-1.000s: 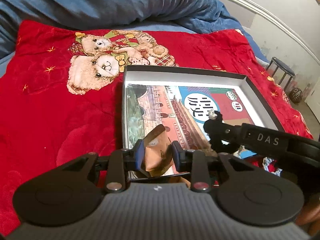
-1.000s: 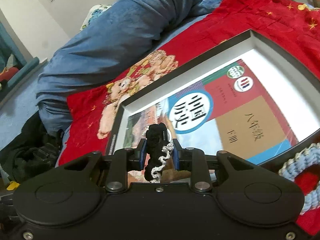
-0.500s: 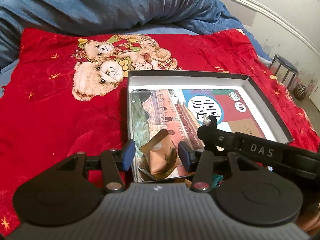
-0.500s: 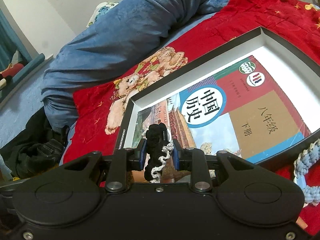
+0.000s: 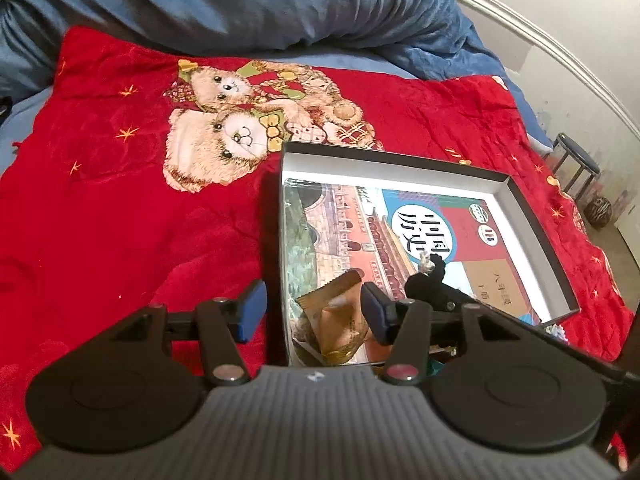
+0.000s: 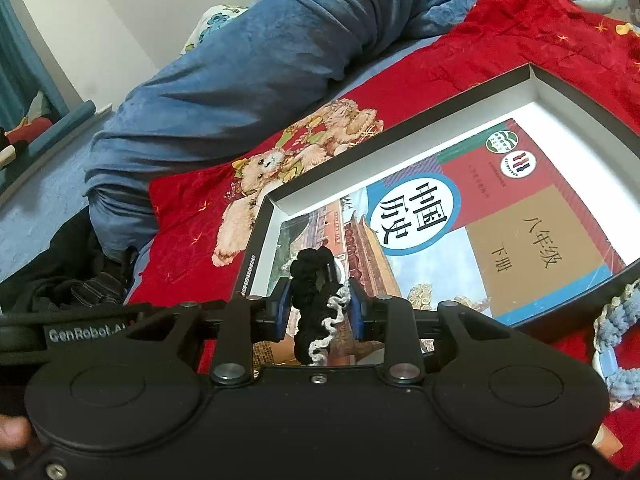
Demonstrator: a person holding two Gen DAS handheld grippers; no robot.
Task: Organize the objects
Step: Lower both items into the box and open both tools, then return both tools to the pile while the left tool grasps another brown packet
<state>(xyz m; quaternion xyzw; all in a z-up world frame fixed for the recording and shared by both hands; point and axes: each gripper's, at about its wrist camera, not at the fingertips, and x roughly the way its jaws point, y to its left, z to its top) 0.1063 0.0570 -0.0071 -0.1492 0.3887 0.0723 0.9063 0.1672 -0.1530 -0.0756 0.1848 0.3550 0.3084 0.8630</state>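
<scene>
The shallow box (image 5: 524, 216) w/ dark walls & pale inside lies on the red bear-print blanket (image 5: 132, 184); it serves as landmark. A history textbook (image 6: 500, 216) lies flat inside it, covering most of the floor.

Left gripper (image 5: 310, 312) hangs over the box's near-left corner. Its jaws are opening, spread wide: the left blue pad is outside the box wall over the blanket, the right pad is over the book. A brown snack wrapper (image 5: 336, 320) sits between the pads, resting on the textbook in that near-left corner, and neither pad presses on it.

Right gripper (image 6: 318, 308) is at the box's near edge, just right of the left gripper. Its jaws are opening too, but only narrowly apart, and a black braided cord w/ white strand (image 6: 316, 304) sits upright between the pads. The pads seem to touch the cord's sides in the right wrist view; how firm the pinch is can't be told. In the left wrist view, the cord's top pokes up over the textbook.

Outside the box, off its near-right corner, a blue & white braided rope ring (image 6: 616, 344) lies on the blanket. Beyond the box's far side, a rumpled blue duvet (image 5: 240, 0) is piled along the blanket's edge. A dark stool (image 5: 576, 160) stands on the floor past the box's far-right corner.
</scene>
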